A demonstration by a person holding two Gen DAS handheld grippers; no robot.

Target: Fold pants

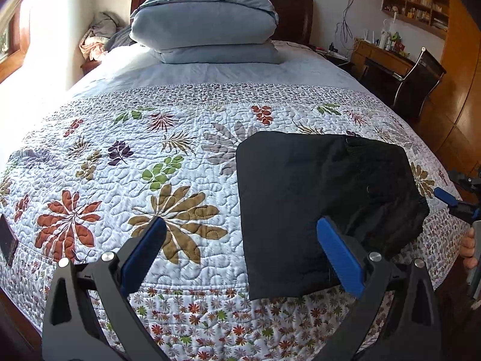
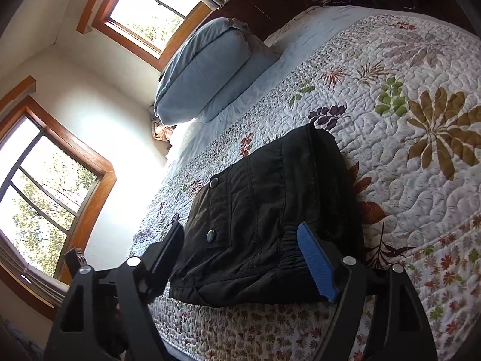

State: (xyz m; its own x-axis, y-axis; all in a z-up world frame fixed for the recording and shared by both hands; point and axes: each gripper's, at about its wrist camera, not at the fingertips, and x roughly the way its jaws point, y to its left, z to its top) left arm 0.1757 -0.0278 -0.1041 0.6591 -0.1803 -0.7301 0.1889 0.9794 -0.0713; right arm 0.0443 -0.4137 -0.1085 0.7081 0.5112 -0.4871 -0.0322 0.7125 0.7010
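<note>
Left tongs (image 1: 240,234) spread apart and empty above the quilt, right tongs (image 2: 240,240) gaping, pads off the cloth, folded black pants (image 1: 324,207) lying flat near the bed's (image 1: 192,156) foot edge, long axis toward 12 o'clock in the left view, elastic waistband nearest the right tongs, blue pillows (image 1: 207,27) stacked at the headboard.

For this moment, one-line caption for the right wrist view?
Open right gripper above folded black pants on floral quilt.

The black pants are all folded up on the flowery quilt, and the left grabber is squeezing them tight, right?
Not quite. The black pants do lie folded on the flowery quilt, but the left gripper is not squeezing them. The left wrist view shows its jaws wide open, with nothing clamped between them.
</note>
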